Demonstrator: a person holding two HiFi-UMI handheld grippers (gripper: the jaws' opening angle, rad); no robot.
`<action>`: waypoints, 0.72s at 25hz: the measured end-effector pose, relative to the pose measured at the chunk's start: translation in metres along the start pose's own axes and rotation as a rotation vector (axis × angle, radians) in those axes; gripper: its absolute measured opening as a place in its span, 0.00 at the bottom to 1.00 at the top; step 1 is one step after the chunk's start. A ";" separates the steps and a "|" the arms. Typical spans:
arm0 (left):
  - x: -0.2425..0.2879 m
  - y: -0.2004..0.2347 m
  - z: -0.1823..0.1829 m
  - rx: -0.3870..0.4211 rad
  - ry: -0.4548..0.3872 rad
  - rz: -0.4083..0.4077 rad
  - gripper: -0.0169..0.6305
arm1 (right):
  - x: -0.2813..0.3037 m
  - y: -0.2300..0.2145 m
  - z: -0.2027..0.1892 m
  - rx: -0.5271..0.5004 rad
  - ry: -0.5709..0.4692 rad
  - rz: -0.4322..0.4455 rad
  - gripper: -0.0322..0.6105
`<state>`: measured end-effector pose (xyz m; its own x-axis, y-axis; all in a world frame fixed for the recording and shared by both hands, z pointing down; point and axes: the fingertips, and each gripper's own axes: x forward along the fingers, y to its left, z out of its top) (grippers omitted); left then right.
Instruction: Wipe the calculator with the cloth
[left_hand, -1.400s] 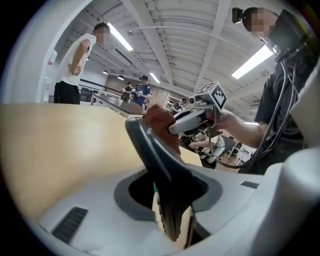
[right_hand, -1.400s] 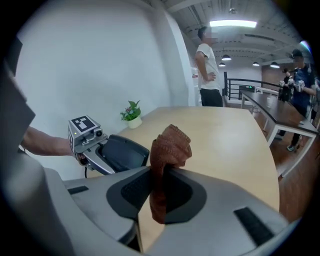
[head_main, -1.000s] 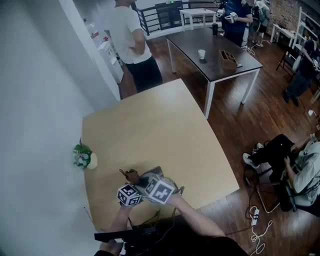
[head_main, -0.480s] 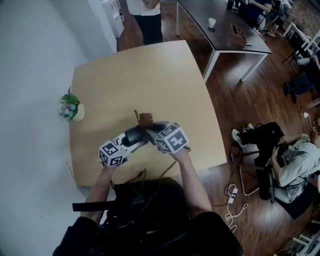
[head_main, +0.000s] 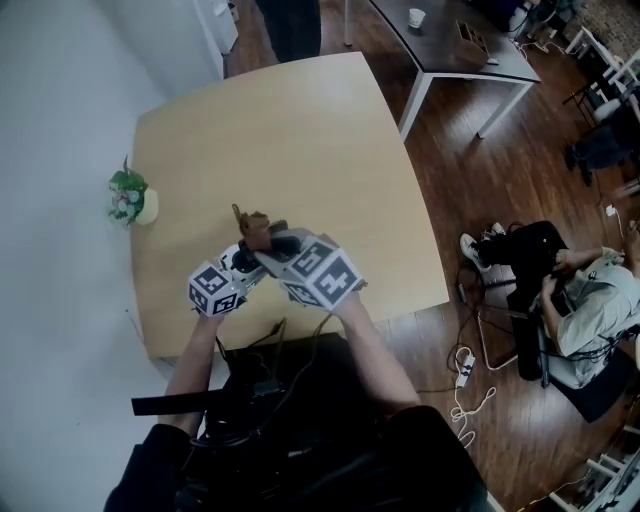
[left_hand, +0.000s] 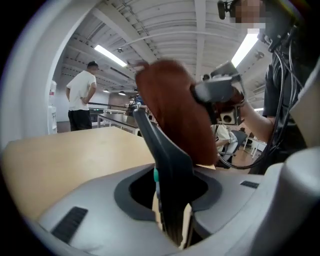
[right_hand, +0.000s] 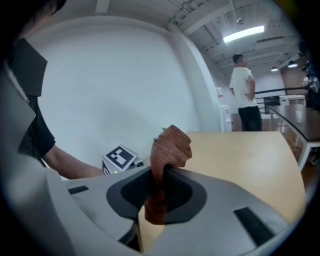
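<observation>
Firmly, left tongs (left_hand: 172, 220) clamp calculator (left_hand: 164, 152) (edge-on), right tongs (right_hand: 156, 200) cloth (right_hand: 172, 145).

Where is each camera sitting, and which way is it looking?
Head view: on the person's head, looking steeply down at the table; both arms, the left claw and right claw show.
Left gripper view: on the left claw, looking along its gripped calculator across the table; the right arm shows.
Right gripper view: on the right claw, looking past its pinched cloth toward the white wall; the left arm shows.
Shared: both gripper views catch the standing person.
</observation>
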<state>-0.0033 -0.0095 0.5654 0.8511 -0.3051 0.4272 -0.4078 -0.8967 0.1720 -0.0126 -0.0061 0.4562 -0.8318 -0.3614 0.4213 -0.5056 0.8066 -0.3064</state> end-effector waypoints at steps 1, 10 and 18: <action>0.001 -0.003 0.001 0.020 0.009 0.001 0.23 | 0.008 0.014 0.003 -0.034 0.005 0.036 0.15; -0.004 -0.021 0.007 0.041 -0.027 0.022 0.23 | -0.003 -0.029 -0.030 0.036 0.003 -0.019 0.16; -0.016 -0.028 0.012 -0.036 -0.103 0.045 0.22 | -0.054 -0.104 -0.094 0.182 0.083 -0.239 0.15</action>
<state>-0.0018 0.0163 0.5429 0.8604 -0.3775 0.3423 -0.4562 -0.8699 0.1874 0.1068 -0.0265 0.5451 -0.6667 -0.4855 0.5656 -0.7236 0.6037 -0.3347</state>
